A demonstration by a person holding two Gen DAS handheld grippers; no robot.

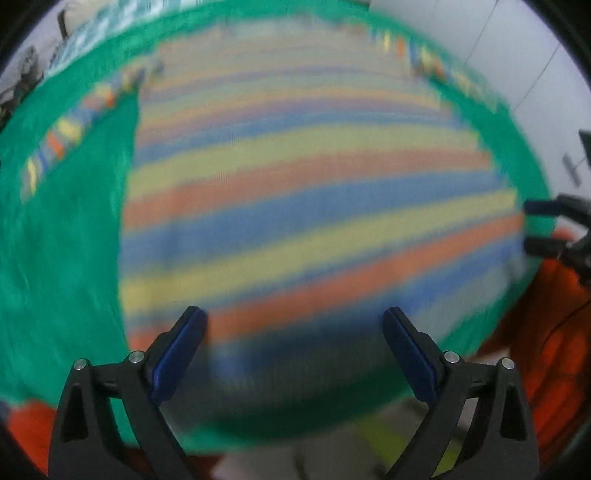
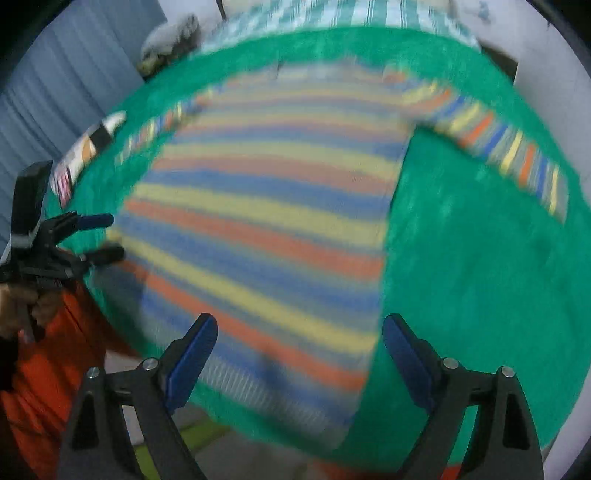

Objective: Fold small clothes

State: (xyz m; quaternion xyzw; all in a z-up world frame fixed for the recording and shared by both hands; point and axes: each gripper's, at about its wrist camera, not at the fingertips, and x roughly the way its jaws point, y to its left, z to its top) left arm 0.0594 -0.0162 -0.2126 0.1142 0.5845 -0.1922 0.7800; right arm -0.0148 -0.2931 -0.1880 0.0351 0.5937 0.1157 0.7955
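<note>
Closest to me, my left gripper (image 1: 294, 354) stands wide apart with nothing between its blue pads (image 1: 173, 360), and it hangs low over the bottom hem of the striped sweater (image 1: 314, 206). My right gripper (image 2: 299, 360) is the same, spread and empty, above the hem corner on my right side. I hold both like this, I think, because the next step is to take the hem at two places, so the jaws must be ready to go around the edge of the cloth.

The sweater lies flat on the green cloth (image 2: 480, 266), front or back up I cannot tell (both pictures are blurred by motion). It lies flat so that a fold can be made clean. The near hem reaches close to the near edge of the green cloth, and below this edge I see something orange (image 1: 561, 332), perhaps my own clothing, so I judge there is little room for pulling toward me.

On my right the green cloth is bare beside the sweater body, which gives good room. Farther, the right sleeve (image 2: 509, 147) stretches out to the side, and the left sleeve (image 2: 159, 125) goes out the other way toward a small printed object (image 2: 88, 147) at the cloth's edge. Beyond the collar there is a checked textile (image 2: 332, 14).
</note>
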